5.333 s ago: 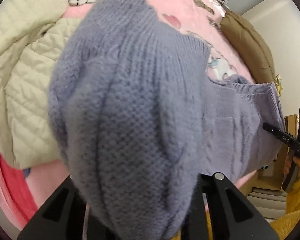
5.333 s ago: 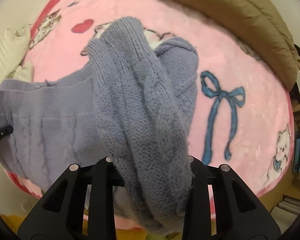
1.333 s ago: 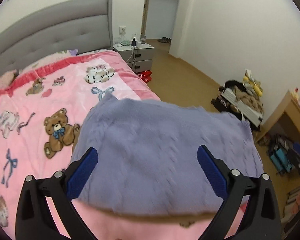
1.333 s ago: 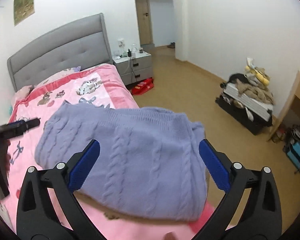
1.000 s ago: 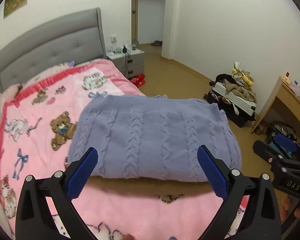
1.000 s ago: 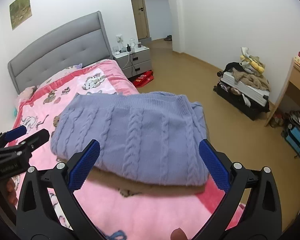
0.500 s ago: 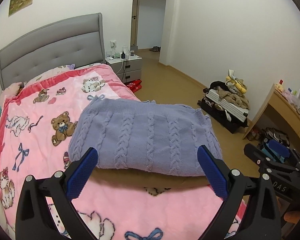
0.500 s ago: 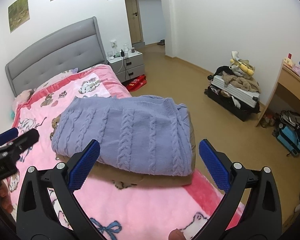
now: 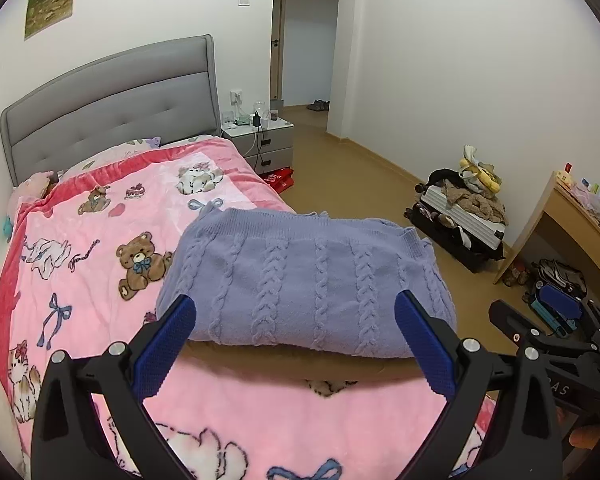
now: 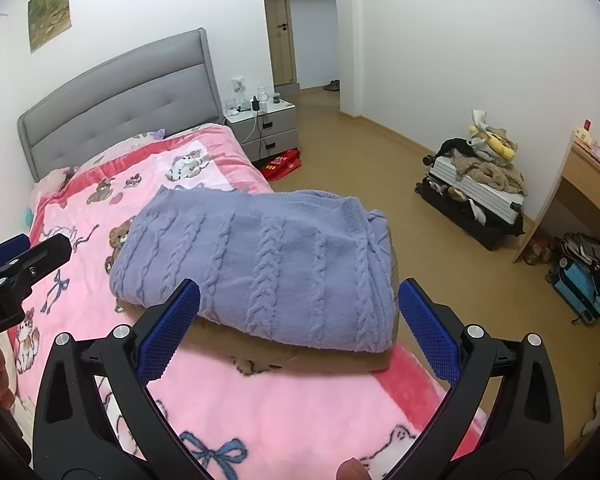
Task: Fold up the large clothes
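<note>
A lavender cable-knit sweater (image 9: 308, 284) (image 10: 260, 264) lies folded into a flat rectangle on a folded brown garment (image 9: 300, 362) (image 10: 300, 354), near the right edge of the bed. My left gripper (image 9: 296, 340) hangs open in front of the stack, its blue pads (image 9: 164, 344) spread wide with nothing between them. My right gripper (image 10: 298, 330) is open too, held back from the sweater's near edge and holding nothing. Each gripper shows at the edge of the other's view.
A pink cartoon blanket (image 9: 100, 264) (image 10: 260, 408) covers the bed below a grey headboard (image 9: 112, 100). A nightstand (image 10: 264, 126) stands past the bed. On the wood floor lie an open suitcase with clothes (image 10: 476, 184), bags (image 10: 584, 272), and a desk (image 10: 592, 184) at the right.
Earlier both grippers were shut on the sweater. Now it lies folded on the brown garment, and over the last second both open grippers have pulled back and up from the stack.
</note>
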